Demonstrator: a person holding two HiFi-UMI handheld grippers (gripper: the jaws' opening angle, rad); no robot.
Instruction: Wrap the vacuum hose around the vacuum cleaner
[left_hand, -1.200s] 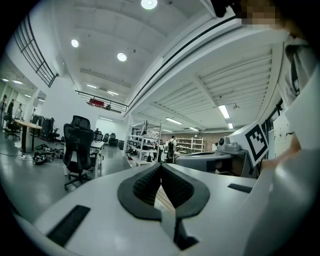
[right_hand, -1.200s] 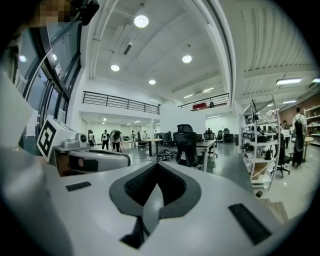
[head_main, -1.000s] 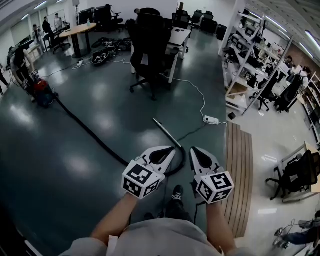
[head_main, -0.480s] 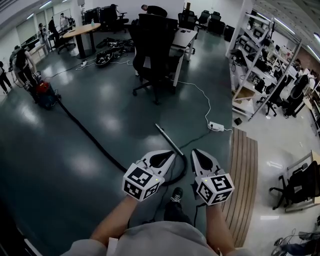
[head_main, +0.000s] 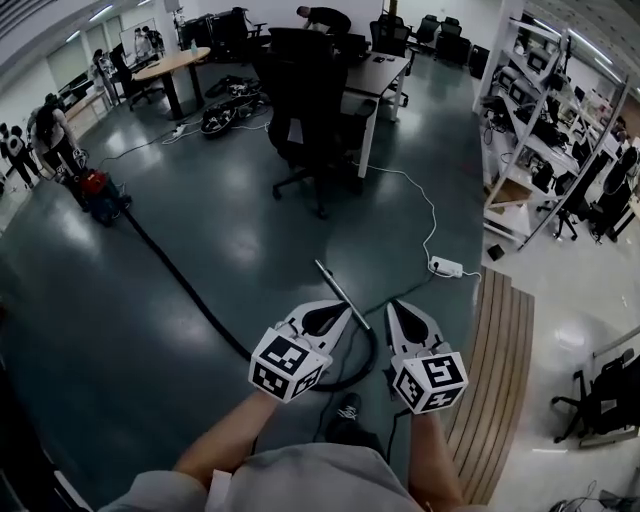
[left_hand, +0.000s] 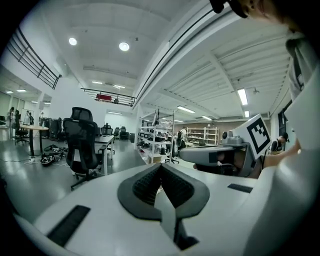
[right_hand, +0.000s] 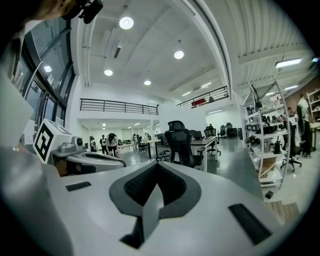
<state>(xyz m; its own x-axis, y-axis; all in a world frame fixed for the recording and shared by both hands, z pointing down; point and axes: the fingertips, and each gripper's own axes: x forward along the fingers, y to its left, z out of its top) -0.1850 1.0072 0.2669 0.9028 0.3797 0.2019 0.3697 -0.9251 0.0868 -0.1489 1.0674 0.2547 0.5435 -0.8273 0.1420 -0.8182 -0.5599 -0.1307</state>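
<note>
The left gripper and right gripper (both closed, empty) should open before gripping the hose at lower centre.

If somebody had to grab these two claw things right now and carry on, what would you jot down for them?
Left gripper: shut, empty. Right gripper: shut, empty.
Vacuum cleaner: far across the floor, upper left in the head view.
Hose: stretched along the floor from it to a loop by the person's feet, ending in a metal wand.
Done: nothing wrapped yet.
Left: pick up the hose and wind it around the vacuum cleaner.
</note>
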